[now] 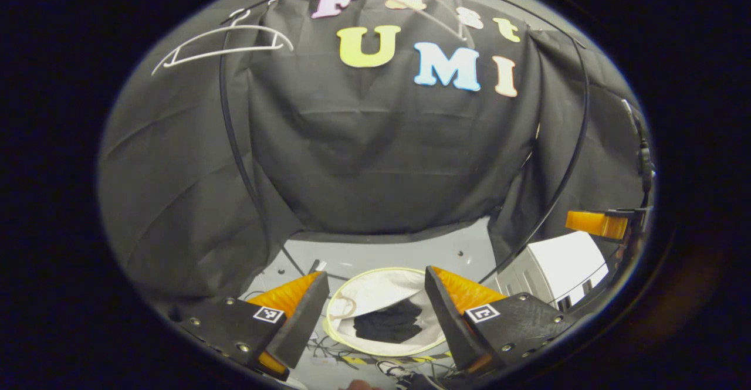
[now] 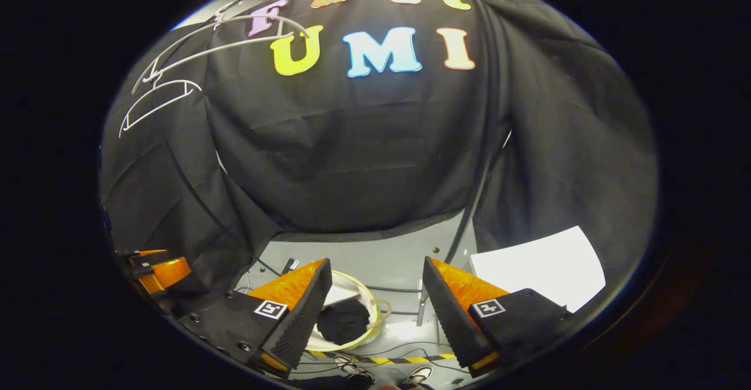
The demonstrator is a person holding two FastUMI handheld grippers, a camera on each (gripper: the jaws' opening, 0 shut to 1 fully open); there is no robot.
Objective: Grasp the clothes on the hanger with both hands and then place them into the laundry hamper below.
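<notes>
Laundry hamper (image 1: 352, 296) below the left hand-held gripper (image 1: 375, 314): thin white cloth wall, smooth pale rim. Clothes (image 1: 390, 322) inside it: dark, matt, crumpled cloth. Hangers (image 1: 223, 47) high above left: thin white, smooth, look plastic or coated wire. Booth wall (image 1: 375, 155): black matt cloth, creased. Floor (image 1: 387, 255): grey, smooth, faint sheen. White box (image 1: 563, 267) to the right: smooth, matt.

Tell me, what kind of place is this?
Probably a little recording booth set up for laundry practice, not a real home. Black cloth hangs as its wall, bare white hangers hang up high, and a round hamper with dark clothes inside sits on the floor below.
</notes>
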